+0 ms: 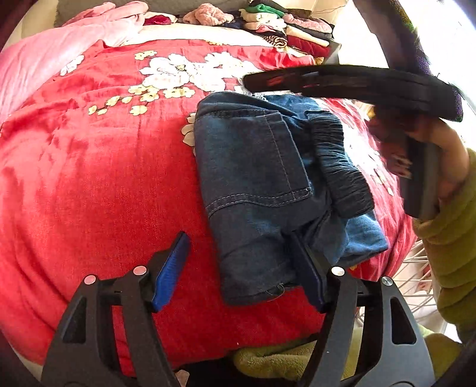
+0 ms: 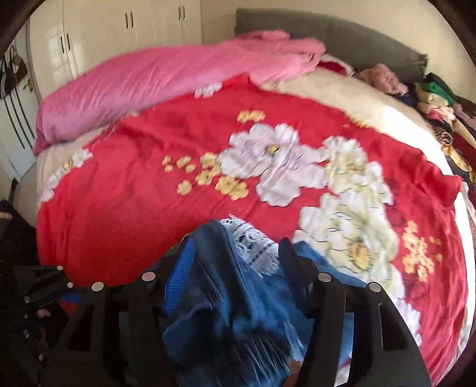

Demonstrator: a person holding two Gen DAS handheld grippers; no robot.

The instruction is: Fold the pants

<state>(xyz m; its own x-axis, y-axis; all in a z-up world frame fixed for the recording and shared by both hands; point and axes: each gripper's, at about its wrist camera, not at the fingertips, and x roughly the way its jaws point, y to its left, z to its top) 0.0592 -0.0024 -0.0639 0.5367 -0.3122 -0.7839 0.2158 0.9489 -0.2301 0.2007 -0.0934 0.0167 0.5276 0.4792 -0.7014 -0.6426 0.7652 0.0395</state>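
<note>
Blue denim pants (image 1: 261,184) lie folded in a compact bundle on the red floral blanket (image 1: 104,178), back pocket up, dark elastic waistband on the right. My left gripper (image 1: 238,262) is open just above the bundle's near edge, with its right finger (image 1: 306,277) over the denim. My right gripper (image 2: 235,247) is open right over the pants (image 2: 226,297); the view is blurred. From the left wrist view the right gripper (image 1: 267,82) is a blurred dark bar above the far end of the pants, held by a hand in a green sleeve.
A pink quilt (image 2: 154,80) lies along the far side of the bed. A pile of folded clothes (image 1: 285,26) sits at the far right corner. A white wire basket (image 1: 416,282) stands beside the bed at right. White wardrobes (image 2: 119,26) stand behind.
</note>
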